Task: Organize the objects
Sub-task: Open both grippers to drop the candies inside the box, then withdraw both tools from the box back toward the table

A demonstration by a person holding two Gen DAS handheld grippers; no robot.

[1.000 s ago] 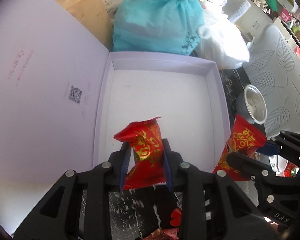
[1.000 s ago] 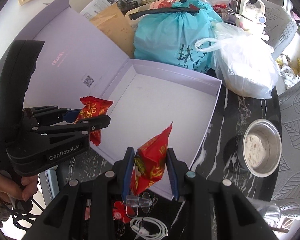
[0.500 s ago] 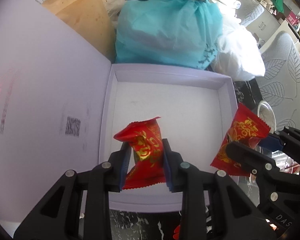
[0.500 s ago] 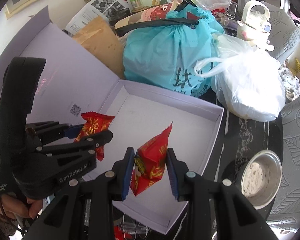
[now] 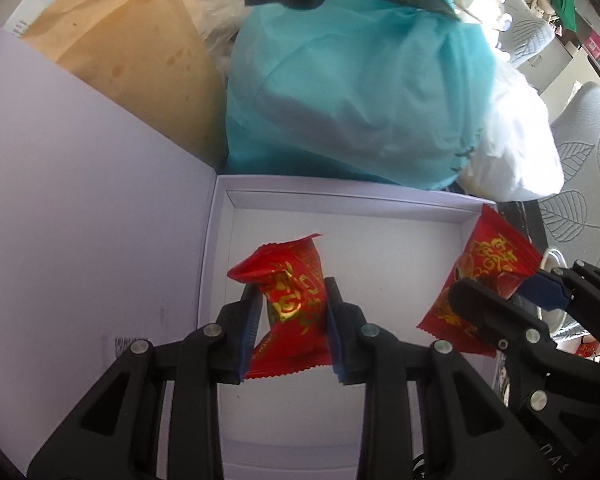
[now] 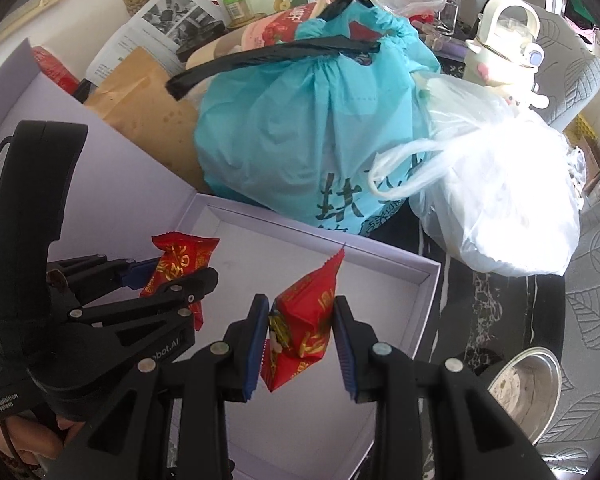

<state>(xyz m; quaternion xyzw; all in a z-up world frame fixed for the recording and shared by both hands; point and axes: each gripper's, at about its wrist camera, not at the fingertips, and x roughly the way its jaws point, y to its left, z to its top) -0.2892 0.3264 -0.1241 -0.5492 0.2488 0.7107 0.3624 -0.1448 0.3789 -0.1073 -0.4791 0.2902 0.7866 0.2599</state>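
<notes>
Now that both tools have moved from the near rim to over the lavender box (image 5: pixel 220 240), left tool (image 5: pixel 290 328) and right tool (image 6: pixel 302 340) each clench a red packet, ready for release

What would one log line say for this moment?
left tongs: grip red packet | right tongs: grip second packet | both above open box
</notes>
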